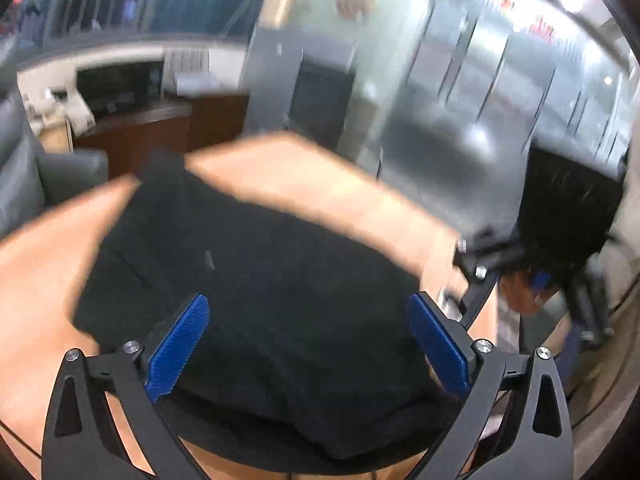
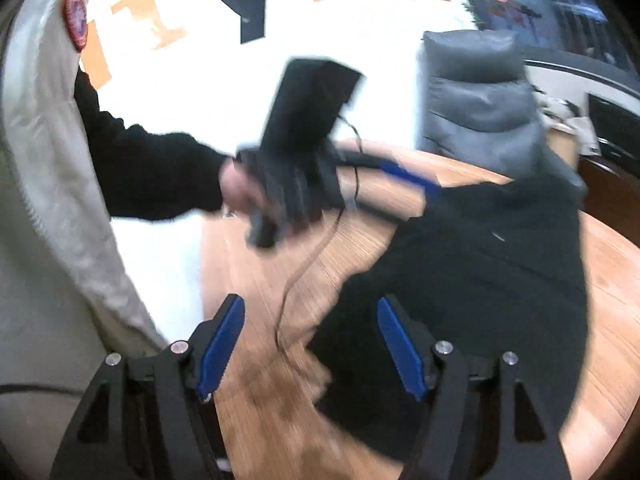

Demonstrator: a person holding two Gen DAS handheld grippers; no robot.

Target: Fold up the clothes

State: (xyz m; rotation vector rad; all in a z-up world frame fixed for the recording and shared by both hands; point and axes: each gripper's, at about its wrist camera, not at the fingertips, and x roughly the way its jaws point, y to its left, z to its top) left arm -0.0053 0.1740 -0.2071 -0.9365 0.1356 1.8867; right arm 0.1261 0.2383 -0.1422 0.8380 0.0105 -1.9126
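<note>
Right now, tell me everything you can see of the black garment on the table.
The black garment is dark, soft-looking cloth lying in a loosely bunched, roughly folded heap on the round wooden table, with creases and one narrow part reaching toward the far edge. Both frames are blurred, so seams and type are unclear. Both grippers' jaws stand open above it; no pad visibly presses it.

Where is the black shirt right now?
The black garment lies spread on the round wooden table. In the left wrist view it fills the middle below the open left gripper; the grey chair stands behind the table.

Black garment (image 1: 256,300), folded flat (creased, blurred), on wooden table (image 1: 40,280)
</note>
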